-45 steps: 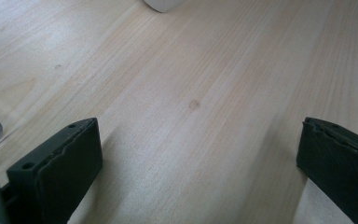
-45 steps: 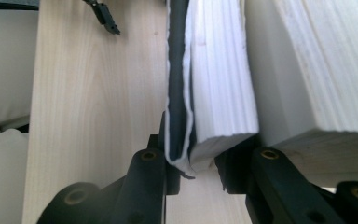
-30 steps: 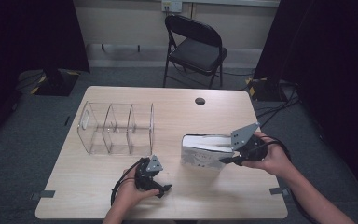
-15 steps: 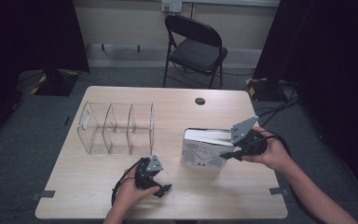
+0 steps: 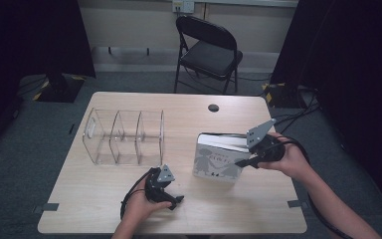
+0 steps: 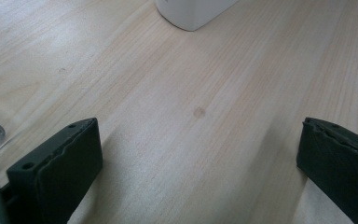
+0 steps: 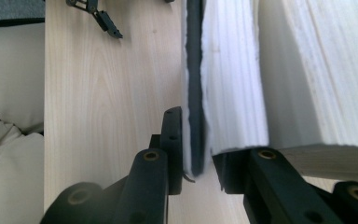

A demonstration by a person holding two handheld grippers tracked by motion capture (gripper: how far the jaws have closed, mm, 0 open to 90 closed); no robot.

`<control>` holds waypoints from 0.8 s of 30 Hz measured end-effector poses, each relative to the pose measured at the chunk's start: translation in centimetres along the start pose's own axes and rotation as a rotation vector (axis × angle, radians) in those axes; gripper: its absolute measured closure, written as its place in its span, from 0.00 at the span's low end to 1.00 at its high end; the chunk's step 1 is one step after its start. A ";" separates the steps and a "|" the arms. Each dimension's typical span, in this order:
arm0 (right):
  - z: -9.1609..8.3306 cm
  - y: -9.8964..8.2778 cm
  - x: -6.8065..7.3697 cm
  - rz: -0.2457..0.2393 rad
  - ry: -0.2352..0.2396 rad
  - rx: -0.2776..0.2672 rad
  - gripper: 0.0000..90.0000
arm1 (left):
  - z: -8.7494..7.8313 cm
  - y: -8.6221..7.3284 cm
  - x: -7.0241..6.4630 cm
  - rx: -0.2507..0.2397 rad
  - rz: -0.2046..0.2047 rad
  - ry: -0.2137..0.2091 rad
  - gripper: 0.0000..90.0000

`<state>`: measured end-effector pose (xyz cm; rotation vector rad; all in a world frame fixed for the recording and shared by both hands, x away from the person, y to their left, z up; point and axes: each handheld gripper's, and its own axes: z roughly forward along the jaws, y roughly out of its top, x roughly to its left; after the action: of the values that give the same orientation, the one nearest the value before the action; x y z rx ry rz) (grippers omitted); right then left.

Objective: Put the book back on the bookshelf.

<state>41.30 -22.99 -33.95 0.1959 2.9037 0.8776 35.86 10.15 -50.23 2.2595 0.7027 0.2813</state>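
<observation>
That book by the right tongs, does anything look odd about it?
Yes. The book stands on edge and leans, rather than lying flat. The right tongs pinch only the cover and some pages, so the thicker page block splays apart from them.

A clear plastic three-compartment organiser (image 5: 124, 138) stands empty on the pale wooden desk (image 5: 94, 199); behind the desk waits a black folding metal chair (image 5: 207, 54) on grey carpet (image 5: 25, 149).
</observation>
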 end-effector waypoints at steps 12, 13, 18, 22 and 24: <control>-0.1 0.2 -0.6 0.084 0.031 0.022 0.83 | 0.1 0.7 -0.2 0.044 -0.017 0.013 0.00; -0.1 0.2 -0.6 0.087 0.029 0.025 0.83 | 0.2 0.8 -0.2 0.048 -0.022 0.013 0.00; -0.2 0.1 -0.6 0.089 0.031 0.026 0.81 | -0.3 1.5 -0.2 0.086 -0.022 0.015 0.19; -0.4 -0.1 -0.6 0.088 0.024 0.026 0.79 | -0.3 1.9 0.0 0.119 -0.015 0.012 0.22; -0.5 -0.2 -0.5 0.087 0.019 0.031 0.78 | -0.3 2.2 0.1 0.134 0.001 -0.006 0.23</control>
<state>41.75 -23.47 -33.60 0.3203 2.9479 0.8521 36.72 9.16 -48.47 2.3864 0.7369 0.2332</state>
